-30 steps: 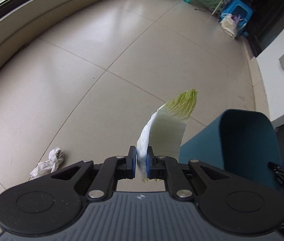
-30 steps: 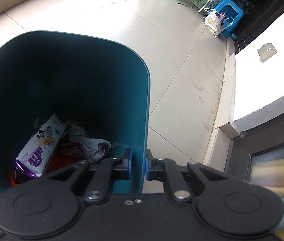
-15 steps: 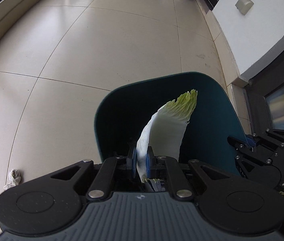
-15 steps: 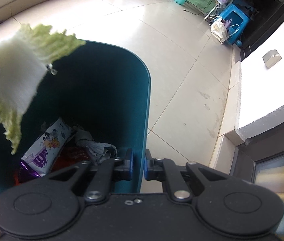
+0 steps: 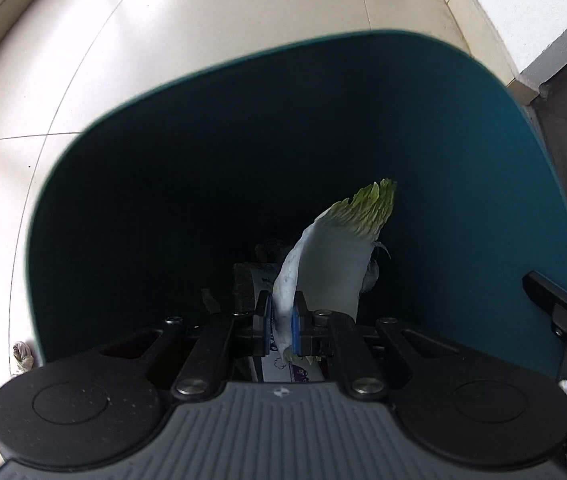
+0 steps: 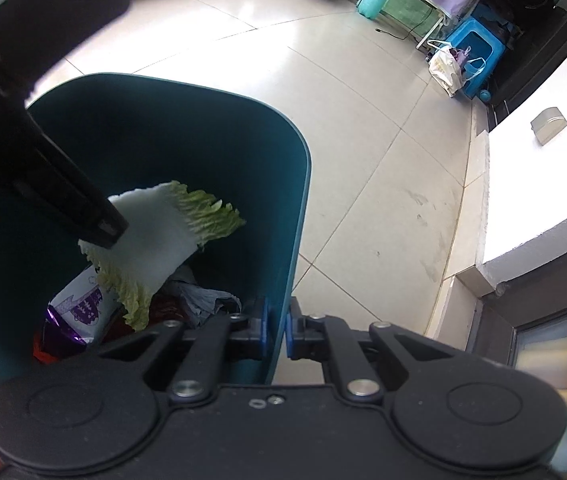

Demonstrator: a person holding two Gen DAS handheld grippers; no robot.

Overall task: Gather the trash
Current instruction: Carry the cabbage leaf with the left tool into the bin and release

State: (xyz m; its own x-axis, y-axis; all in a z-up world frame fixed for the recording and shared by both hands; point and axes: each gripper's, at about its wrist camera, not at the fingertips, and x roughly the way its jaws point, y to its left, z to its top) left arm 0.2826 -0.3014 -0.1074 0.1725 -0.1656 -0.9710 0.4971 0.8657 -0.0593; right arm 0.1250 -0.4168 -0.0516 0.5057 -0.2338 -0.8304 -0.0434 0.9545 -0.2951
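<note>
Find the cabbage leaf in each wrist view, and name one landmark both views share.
Left wrist: cabbage leaf at lower centre, clamped in the left gripper.
Right wrist: cabbage leaf at centre-left, inside the bin opening.
Shared landmark: the teal bin.

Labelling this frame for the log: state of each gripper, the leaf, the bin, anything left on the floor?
left gripper: jaws shut on cabbage leaf
cabbage leaf: held inside the bin's mouth, above the trash
right gripper: jaws shut on trash bin wall
trash bin: lidless, partly filled with wrappers
crumpled tissue: on floor beside bin
</note>
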